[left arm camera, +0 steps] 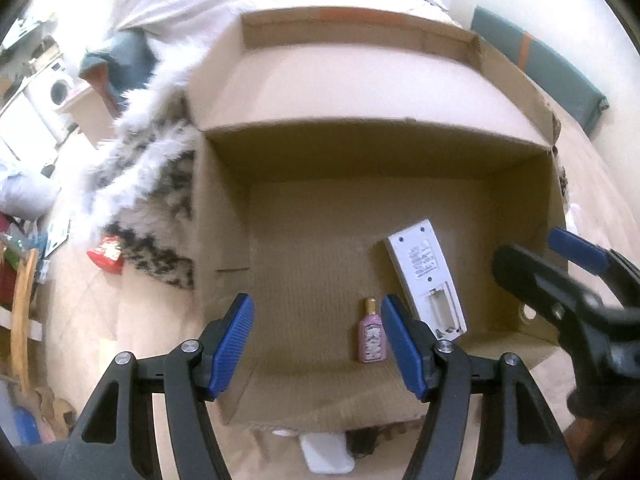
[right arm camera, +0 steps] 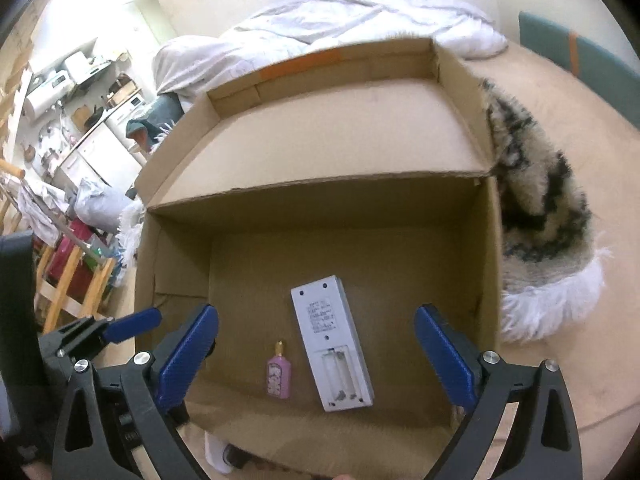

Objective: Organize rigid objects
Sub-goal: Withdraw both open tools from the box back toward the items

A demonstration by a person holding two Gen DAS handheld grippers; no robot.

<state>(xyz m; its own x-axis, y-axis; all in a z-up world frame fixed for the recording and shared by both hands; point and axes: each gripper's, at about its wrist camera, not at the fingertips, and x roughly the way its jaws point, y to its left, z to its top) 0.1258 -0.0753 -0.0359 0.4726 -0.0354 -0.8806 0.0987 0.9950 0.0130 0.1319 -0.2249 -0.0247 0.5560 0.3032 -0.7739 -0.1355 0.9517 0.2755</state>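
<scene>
While both grippers [left arm camera: 318,346] [right arm camera: 316,360] are held spread and empty, a perfume bottle [right arm camera: 278,376] and remote [right arm camera: 332,344] are seen stowed at the cardboard box's [right arm camera: 320,208] 6 o'clock.

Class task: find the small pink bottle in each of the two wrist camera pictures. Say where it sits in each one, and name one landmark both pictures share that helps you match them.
Left wrist view: the pink bottle lies on the cardboard box floor, low and right of centre, just left of the left gripper's right fingertip.
Right wrist view: the pink bottle lies low and left of centre, between the right gripper's open fingers.
Shared landmark: the white remote, back up with its battery bay open, immediately right of the bottle.
</scene>
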